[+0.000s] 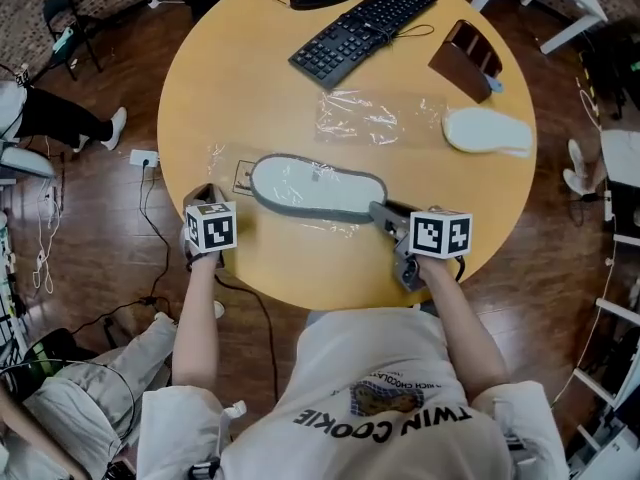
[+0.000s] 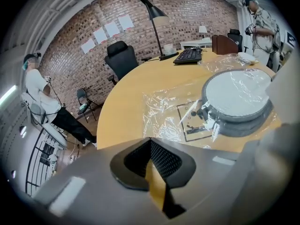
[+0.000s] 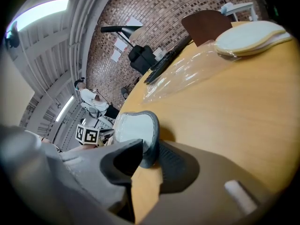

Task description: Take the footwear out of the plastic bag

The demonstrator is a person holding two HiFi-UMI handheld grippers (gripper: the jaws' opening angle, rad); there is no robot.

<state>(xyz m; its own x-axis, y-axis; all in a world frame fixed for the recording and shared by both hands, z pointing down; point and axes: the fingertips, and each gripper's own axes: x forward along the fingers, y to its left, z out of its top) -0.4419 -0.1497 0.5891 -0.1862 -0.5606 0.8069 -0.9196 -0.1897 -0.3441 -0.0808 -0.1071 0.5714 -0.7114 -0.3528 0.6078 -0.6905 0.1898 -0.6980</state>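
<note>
Slipper job on round yellow table [image 1: 260, 78]: grey slipper [image 1: 315, 186] with pale insole is lying lengthwise at centre of the head view, clear plastic bag [image 1: 228, 168] wrapping its left end and film crinkling over the top. Right gripper [image 1: 380, 211] is sitting at the slipper's right end, lower right of centre. In the right gripper view its jaws are standing partly apart and clamping the grey rim of the slipper [image 3: 133, 128], which is filling the gap between the pads at the right gripper [image 3: 147, 153]. Left gripper [image 1: 205, 193] is resting at the lower left, at the bag's left edge. In the left gripper view the left gripper [image 2: 150, 142] is showing its jaw tips together, with the plastic bag [image 2: 164, 111] film running right up to them, so it is looking pinched on the bag's edge; the slipper [image 2: 236, 95] is lying ahead at the right of that frame. Second slipper [image 1: 487, 130] is lying sole-up at the upper right, well apart, beside a flat clear bag [image 1: 365, 118]. Keyboard [image 1: 362, 26] and brown box [image 1: 465, 58] are sitting along the table's top edge.
</note>
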